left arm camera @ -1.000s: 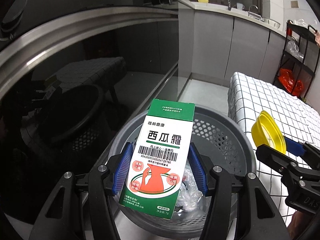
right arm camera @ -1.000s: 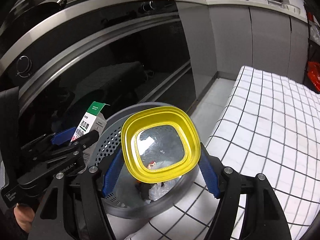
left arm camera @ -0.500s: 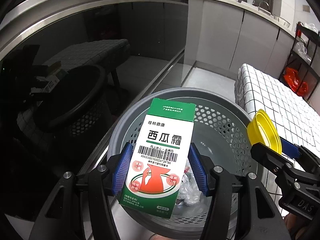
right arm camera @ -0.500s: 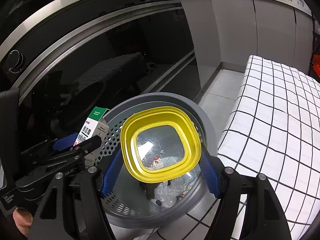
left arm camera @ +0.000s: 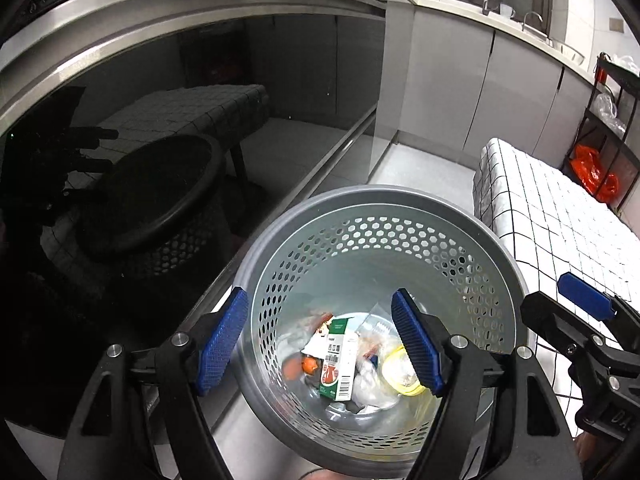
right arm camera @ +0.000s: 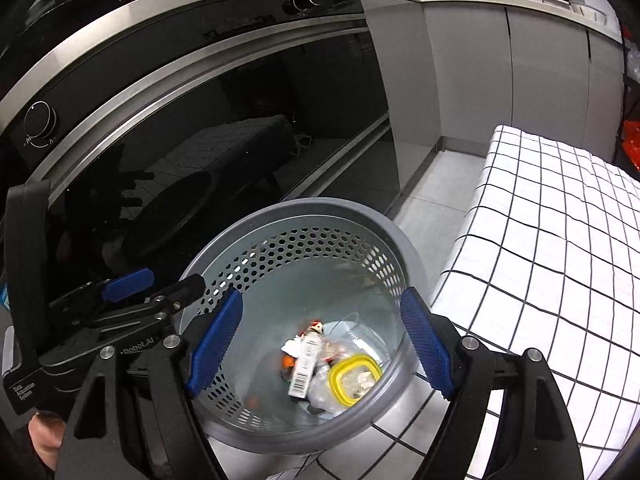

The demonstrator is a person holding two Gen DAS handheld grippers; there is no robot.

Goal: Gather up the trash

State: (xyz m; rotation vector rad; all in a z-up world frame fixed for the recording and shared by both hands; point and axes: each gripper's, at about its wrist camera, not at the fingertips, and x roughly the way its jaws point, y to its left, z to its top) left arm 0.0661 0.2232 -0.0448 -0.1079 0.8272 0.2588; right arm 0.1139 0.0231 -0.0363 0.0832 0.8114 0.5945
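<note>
A grey perforated trash bin (left arm camera: 360, 204) stands on the floor; it also shows in the right wrist view (right arm camera: 320, 210). At its bottom lie the green-and-white box (left arm camera: 338, 360), the yellow-rimmed lid (left arm camera: 400, 372) and other scraps. The right wrist view shows the box (right arm camera: 306, 364) and the lid (right arm camera: 352, 378) too. My left gripper (left arm camera: 320, 344) is open and empty above the bin. My right gripper (right arm camera: 320, 344) is open and empty above the bin as well.
A dark glass oven front (right arm camera: 200, 140) stands close on the left. A table with a white checked cloth (right arm camera: 560, 240) is on the right. Grey cabinets (left arm camera: 480, 92) run behind. A black rack with an orange bag (left arm camera: 592, 172) stands at far right.
Both grippers opened. The green box fell from the left gripper and the yellow lid from the right gripper; both now lie in the bin.
</note>
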